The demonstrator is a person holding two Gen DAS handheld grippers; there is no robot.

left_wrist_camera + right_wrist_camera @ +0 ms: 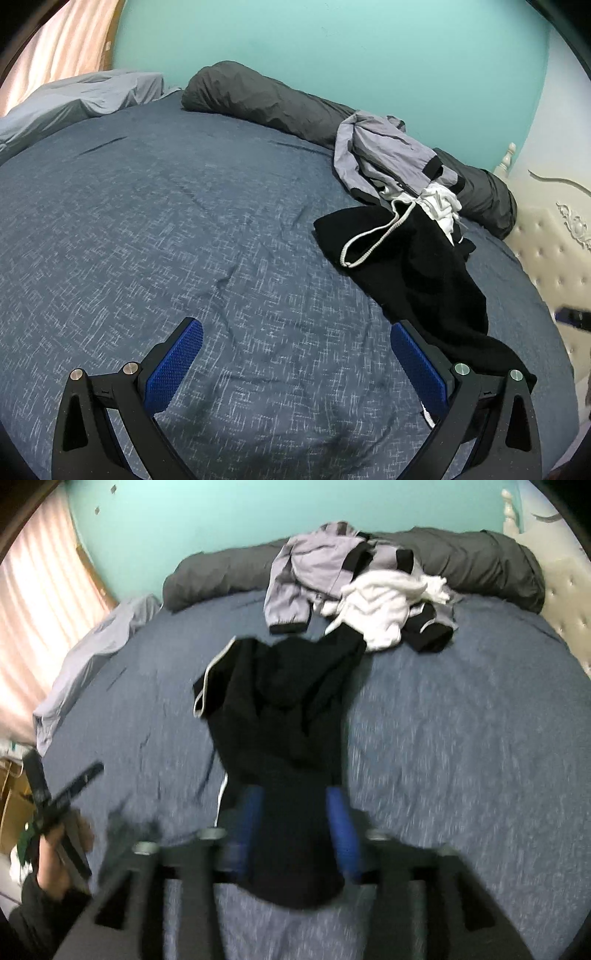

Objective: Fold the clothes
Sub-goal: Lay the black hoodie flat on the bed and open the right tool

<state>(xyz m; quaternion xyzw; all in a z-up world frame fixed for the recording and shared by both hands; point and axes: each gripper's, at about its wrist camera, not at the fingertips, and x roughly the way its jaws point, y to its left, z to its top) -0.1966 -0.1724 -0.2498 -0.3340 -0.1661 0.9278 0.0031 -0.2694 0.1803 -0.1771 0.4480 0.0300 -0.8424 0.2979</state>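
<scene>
black cloth, that is what i am dealing with: a black garment [284, 716] stretched long on the blue bedspread [461, 738], its far end running up toward the heap of clothes by the wall, its near end lying between the fingers of my right gripper [295, 830]. those fingers stand partly apart, one blue pad on each side of the bunched fabric; the picture is smeared, so i cannot swear the pads are clear of it, but i read them as loose, not pinching. my left gripper [295, 365] is spread wide over bare bedspread with nothing between its pads, the garment's edge just beside its right finger.

a white drawstring [373, 236] loops out near the far end, and a thin white stripe [202, 690] runs along one side, so i take this for trackpants or a hooded top; i cannot tell which.

it will handle soft and limp, light enough, with no stiffness to hold a shape; lifted from one point it would sag and bunch. i judge the best holds are two corners of a hemmed edge, one per gripper, taken through the doubled seam where the cloth is thickest and least likely to slip. the cord could snag, so i would keep clear of it.

behind it the grey jacket [306, 561] and white garment [380, 605] wait against the dark rolled duvet [480, 561].
</scene>
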